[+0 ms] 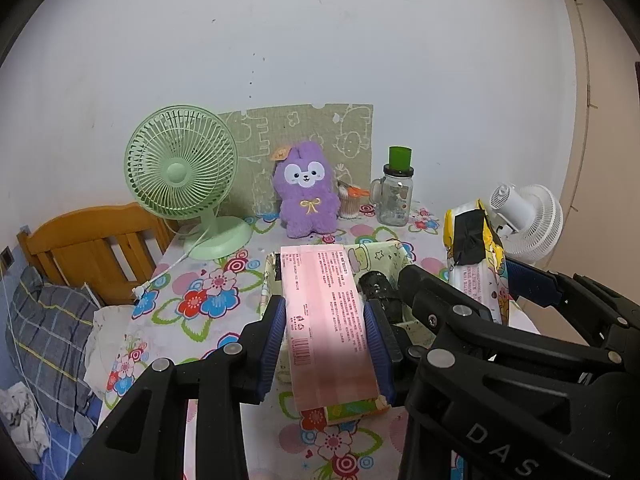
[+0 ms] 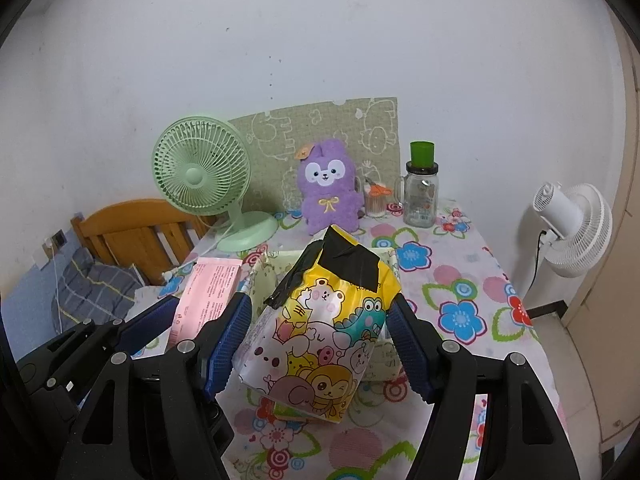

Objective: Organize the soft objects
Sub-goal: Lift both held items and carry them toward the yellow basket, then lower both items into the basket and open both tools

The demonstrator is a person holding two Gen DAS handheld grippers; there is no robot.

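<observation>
Table [image 2: 472, 280] with floral cloth is sitting under both grippers. Green desk fan [image 1: 180, 164] is standing far ahead-left of the left gripper; white fan [image 2: 576, 228] is off the table edge, far right of the right gripper, partly cut by lens curve.

Fabric storage box [image 1: 384, 252] is lying just ahead of and below both grippers. A black object [image 1: 378, 288] is lying inside; can't make out what it is. Rest of the interior is being hidden by the held packs.

Purple plush rabbit [image 2: 328, 184] is sitting at the back, straight ahead of both, leaning on a patterned board [image 2: 280, 128]. Glass jar with green lid [image 2: 420, 188] is standing right of it. Small cup [image 2: 374, 200] between them is holding orange-handled scissors and sticks; contents too small to read.

Left gripper [image 1: 326, 324] is partly closed, pads pressing both sides of the pink tissue pack [image 1: 324, 312], holding it off the table, over the box's left edge.

Right gripper [image 2: 320, 328] is partly closed, clamping the yellow cartoon tissue pack [image 2: 324, 336], black tape on top, holding it above the box.
</observation>
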